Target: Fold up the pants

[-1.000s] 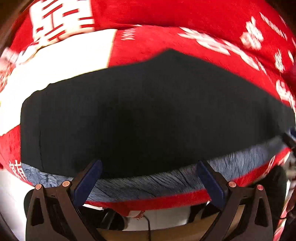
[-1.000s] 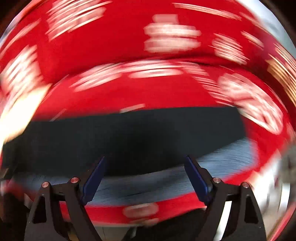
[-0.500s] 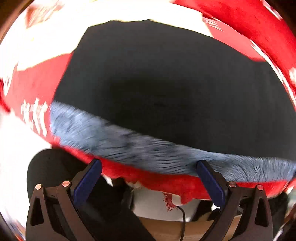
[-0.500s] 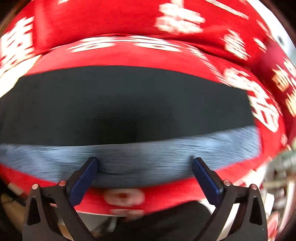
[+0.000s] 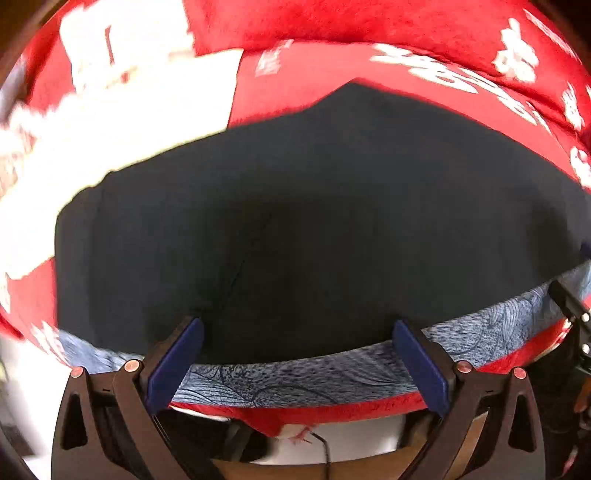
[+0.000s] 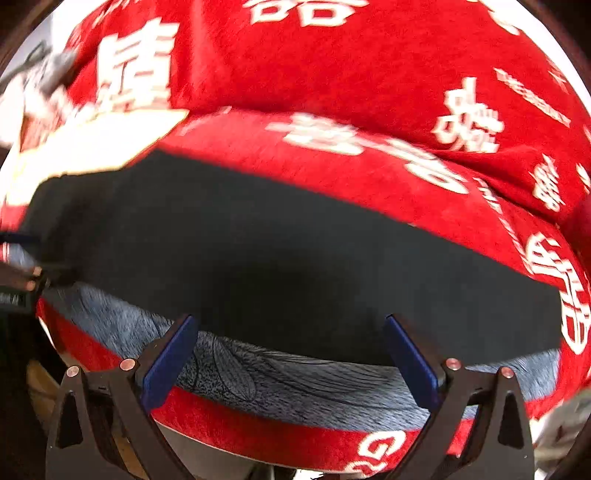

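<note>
Dark navy pants (image 5: 314, 221) lie flat on a red blanket with white characters (image 5: 369, 33), with a blue-grey patterned band (image 5: 303, 376) along their near edge. My left gripper (image 5: 295, 354) is open and empty, its blue pads (image 5: 173, 362) over the near edge of the pants. In the right wrist view the pants (image 6: 295, 258) fill the middle, with the patterned band (image 6: 295, 384) below. My right gripper (image 6: 288, 350) is open and empty over that same near edge. The other gripper shows at the left edge of the right wrist view (image 6: 22, 280).
The red blanket (image 6: 332, 74) rises in a fold behind the pants. A white patch of the blanket (image 5: 110, 122) lies at the far left. Below the blanket's near edge are a white surface and a thin cable (image 5: 325, 450).
Both cameras have swung around over the last second. The left view tipped down toward the near edge, then came back over the pants. Both grippers stayed open.
</note>
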`<move>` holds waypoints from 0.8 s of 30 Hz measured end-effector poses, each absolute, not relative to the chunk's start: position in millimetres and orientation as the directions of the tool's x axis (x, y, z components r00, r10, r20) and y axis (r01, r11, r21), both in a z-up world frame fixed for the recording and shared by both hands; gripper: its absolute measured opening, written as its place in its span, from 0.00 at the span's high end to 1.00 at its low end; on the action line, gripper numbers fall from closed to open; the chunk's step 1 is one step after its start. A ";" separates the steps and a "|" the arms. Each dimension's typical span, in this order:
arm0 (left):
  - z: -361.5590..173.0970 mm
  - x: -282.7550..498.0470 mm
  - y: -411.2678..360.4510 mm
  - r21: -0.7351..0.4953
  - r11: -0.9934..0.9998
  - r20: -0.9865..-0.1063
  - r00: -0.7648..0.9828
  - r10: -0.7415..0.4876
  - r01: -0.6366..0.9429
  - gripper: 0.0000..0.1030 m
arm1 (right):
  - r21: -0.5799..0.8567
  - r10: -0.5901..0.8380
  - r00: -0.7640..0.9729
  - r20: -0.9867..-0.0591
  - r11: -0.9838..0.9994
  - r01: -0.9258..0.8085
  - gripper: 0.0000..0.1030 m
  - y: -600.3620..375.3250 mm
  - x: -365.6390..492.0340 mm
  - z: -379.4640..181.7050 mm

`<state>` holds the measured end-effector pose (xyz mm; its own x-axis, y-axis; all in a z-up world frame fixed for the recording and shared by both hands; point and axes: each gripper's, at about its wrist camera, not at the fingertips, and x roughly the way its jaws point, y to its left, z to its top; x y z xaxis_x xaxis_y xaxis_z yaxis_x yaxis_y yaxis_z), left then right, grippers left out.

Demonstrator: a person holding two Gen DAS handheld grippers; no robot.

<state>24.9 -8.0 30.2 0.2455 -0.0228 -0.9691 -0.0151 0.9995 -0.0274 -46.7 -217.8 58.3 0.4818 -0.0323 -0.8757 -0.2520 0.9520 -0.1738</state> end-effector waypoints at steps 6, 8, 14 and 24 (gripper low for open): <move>35.3 13.8 41.5 -0.084 0.978 -0.975 0.219 -0.041 -0.189 0.00 | -0.093 -0.097 0.431 -0.897 0.995 0.029 0.00 -355.1 -44.4 65.9; 37.8 11.8 50.1 -0.100 0.972 -0.974 0.223 -0.051 -0.215 0.00 | -0.109 -0.161 0.378 -0.912 0.982 0.153 0.00 -397.9 -45.8 68.4; 47.2 43.5 55.4 -0.027 0.982 -0.960 0.279 0.027 -0.187 0.00 | -0.109 -0.232 0.466 -0.854 0.955 0.276 0.00 -443.9 -4.1 112.4; 24.9 43.2 178.3 0.000 0.855 -0.974 0.193 0.117 -0.518 0.00 | -0.033 -0.138 0.411 -0.901 0.967 0.253 0.01 -475.8 70.8 67.0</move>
<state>43.2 178.3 24.9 0.1927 0.1168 -0.9743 -0.5181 0.8553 0.0001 70.8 -475.8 67.0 0.4108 -0.1384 -0.9012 0.2532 0.9668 -0.0330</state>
